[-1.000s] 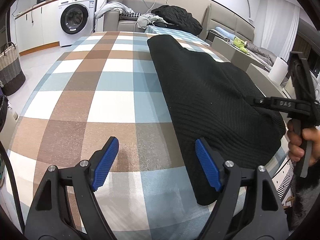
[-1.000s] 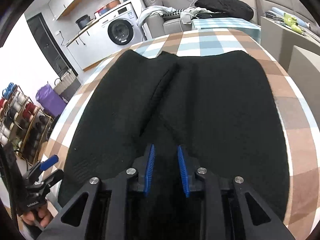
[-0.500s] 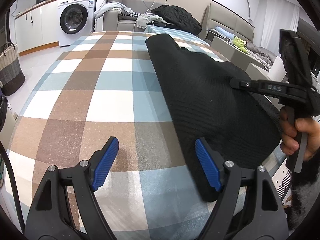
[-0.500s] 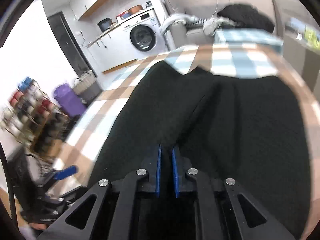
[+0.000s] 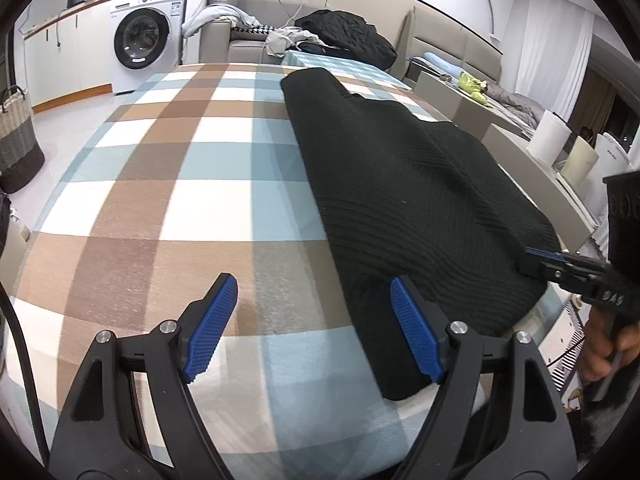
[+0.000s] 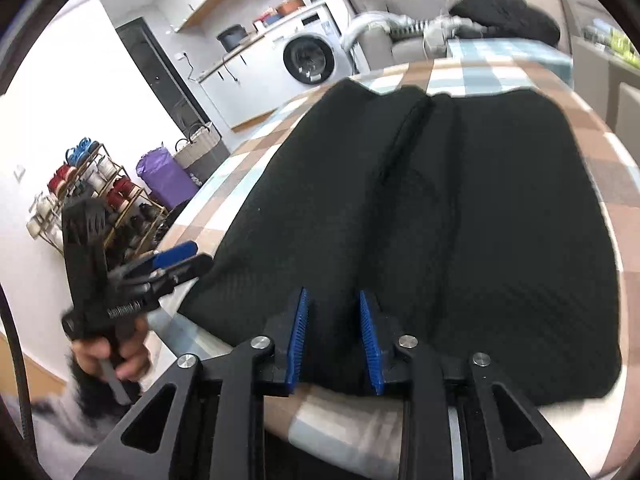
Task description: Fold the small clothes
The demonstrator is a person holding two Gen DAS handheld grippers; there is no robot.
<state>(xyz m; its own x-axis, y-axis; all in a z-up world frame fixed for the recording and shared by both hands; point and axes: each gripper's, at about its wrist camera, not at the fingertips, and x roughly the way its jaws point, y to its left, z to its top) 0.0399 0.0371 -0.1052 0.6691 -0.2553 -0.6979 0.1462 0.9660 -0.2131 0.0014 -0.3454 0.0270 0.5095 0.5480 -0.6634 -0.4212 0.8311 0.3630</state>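
A black knitted garment (image 5: 404,184) lies folded along the right side of the checked tablecloth (image 5: 180,184); it fills the right wrist view (image 6: 460,216). My left gripper (image 5: 314,328) is open and empty, low over the cloth at the garment's near left corner; it also shows in the right wrist view (image 6: 176,258). My right gripper (image 6: 332,336) is open at the garment's near hem, its blue pads (image 6: 298,332) apart with knit between them. In the left wrist view it (image 5: 544,258) sits at the garment's right edge.
The table's near and right edges are close to both grippers. A washing machine (image 5: 144,40) and a sofa with clothes (image 5: 344,36) stand beyond the table. A woven basket (image 5: 16,136) stands on the floor left. A shoe rack (image 6: 92,184) stands left.
My right gripper was shut on the garment half a second ago, has opened and dropped to the near hem. The garment's near edge has settled on the table. My left gripper stays put.
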